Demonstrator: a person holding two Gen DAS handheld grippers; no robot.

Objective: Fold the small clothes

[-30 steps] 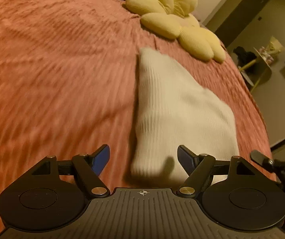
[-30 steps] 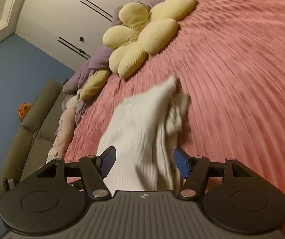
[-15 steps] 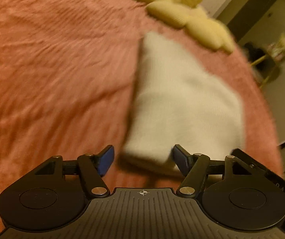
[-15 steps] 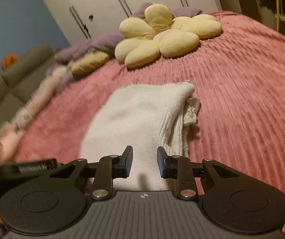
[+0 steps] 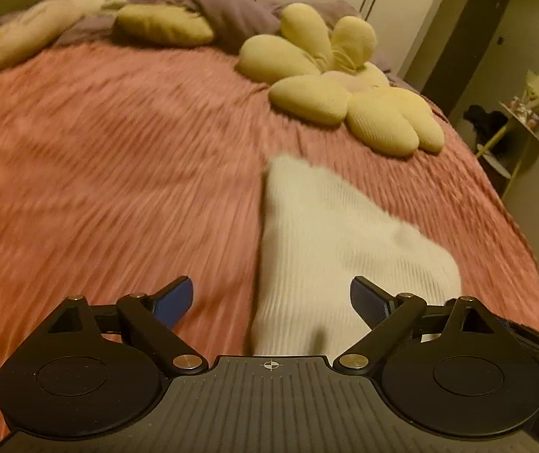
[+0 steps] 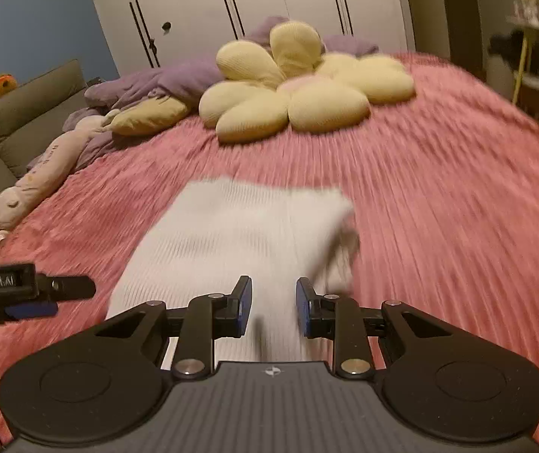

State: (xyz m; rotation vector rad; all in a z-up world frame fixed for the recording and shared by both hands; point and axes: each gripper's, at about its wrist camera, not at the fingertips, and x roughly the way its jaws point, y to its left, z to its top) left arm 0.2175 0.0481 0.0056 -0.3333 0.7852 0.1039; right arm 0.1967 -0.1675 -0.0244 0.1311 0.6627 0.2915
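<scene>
Both tools were empty above the folded white ribbed knit garment (image 5: pixel 337 249): left tool (image 5: pixel 271 298) opening wide, right tool (image 6: pixel 273 302) narrowed; its loose edge should be flattened next.

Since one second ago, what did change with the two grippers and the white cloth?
The right gripper narrowed its jaws and rolled level; nothing is pinched between them. The left gripper is opening wide, with nothing gripped. Both views pulled back, showing more of the bed. The folded white ribbed knit garment stayed flat on the pink ribbed bedspread, near the yellow flower-shaped cushion.
</scene>
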